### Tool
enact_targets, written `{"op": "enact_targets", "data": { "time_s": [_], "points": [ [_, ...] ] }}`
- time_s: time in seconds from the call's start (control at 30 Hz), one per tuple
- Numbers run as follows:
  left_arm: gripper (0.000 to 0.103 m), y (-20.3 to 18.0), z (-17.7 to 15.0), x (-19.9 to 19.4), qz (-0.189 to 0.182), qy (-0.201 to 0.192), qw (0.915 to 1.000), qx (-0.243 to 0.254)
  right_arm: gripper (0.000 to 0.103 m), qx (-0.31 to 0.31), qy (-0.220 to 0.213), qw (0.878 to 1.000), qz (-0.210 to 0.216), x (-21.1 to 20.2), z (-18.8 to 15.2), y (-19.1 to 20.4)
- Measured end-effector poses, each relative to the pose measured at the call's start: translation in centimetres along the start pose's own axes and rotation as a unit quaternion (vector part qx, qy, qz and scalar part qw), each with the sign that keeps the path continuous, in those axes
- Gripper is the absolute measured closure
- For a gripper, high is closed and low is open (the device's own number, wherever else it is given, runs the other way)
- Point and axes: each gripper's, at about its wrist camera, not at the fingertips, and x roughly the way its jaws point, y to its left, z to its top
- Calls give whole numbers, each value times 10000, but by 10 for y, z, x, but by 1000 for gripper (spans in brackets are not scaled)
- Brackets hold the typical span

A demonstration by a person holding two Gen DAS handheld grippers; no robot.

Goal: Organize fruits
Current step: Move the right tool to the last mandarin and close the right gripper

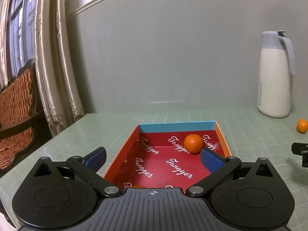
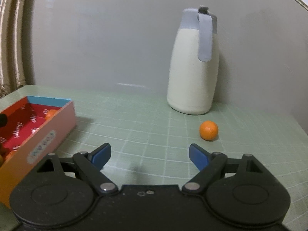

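In the left wrist view my left gripper [image 1: 154, 155] hangs open over a red-lined box [image 1: 177, 127] with an orange rim and a blue far wall. One orange [image 1: 193, 143] lies in the box's far right corner, just beyond the right fingertip [image 1: 208, 157]; nothing is between the pads. The tool body mostly hides another orange [image 1: 137, 187] at the near end. In the right wrist view my right gripper [image 2: 149, 151] is open and empty above the mat. A loose orange [image 2: 208, 130] lies ahead and to its right. The box [image 2: 48, 134] sits to the left.
A white jug with a grey lid and handle [image 2: 193, 67] stands against the wall behind the loose orange [image 1: 302, 126]. A green grid mat [image 2: 134, 119] covers the table. Curtains and a wicker chair [image 1: 17, 104] are off the table's left edge.
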Motion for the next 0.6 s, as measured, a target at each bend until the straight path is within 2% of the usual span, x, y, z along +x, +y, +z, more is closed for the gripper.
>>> {"op": "enact_targets", "data": {
  "time_s": [0.33,0.6],
  "points": [
    [0,11,-1,4,292,92,9993,-195,16,316,247,9986,-348,30,6,-28],
    [0,19,-2,6,382,161,9987,-305,18,609,441,9947,-704,59,17,-57]
  ]
}}
